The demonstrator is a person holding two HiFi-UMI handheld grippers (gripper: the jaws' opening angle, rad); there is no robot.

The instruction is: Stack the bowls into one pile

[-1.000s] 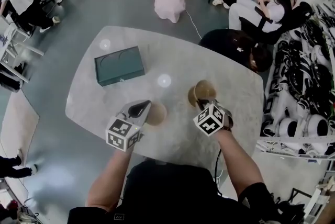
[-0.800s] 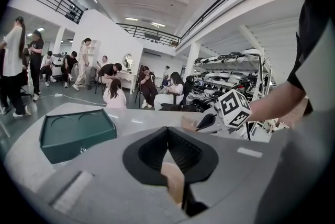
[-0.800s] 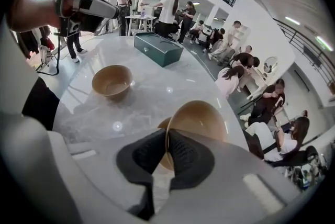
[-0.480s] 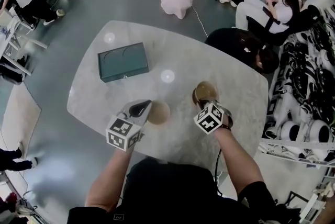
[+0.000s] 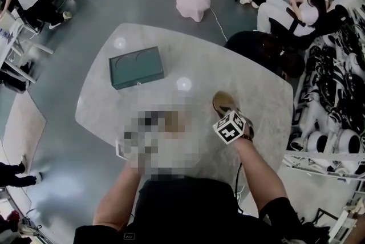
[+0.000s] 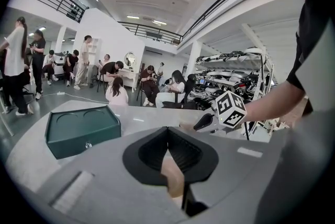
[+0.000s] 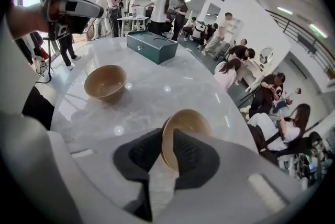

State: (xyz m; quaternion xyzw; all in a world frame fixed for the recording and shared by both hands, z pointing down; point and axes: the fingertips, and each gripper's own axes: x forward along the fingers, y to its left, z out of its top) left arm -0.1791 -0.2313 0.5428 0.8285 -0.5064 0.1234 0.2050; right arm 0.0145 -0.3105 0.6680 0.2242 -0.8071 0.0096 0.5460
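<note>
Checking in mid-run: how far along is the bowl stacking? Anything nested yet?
Done: nothing is nested; the two bowls sit apart on the table.
In hand: the right gripper has the near bowl by its rim between its jaws, which are opening; that bowl looks tipped. The left gripper is shut beside the other bowl, which rests upright.
Left: set one bowl inside the other.

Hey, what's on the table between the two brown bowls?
Nothing: in the right gripper view, only bare marble tabletop lies between the far bowl and the near bowl.
</note>
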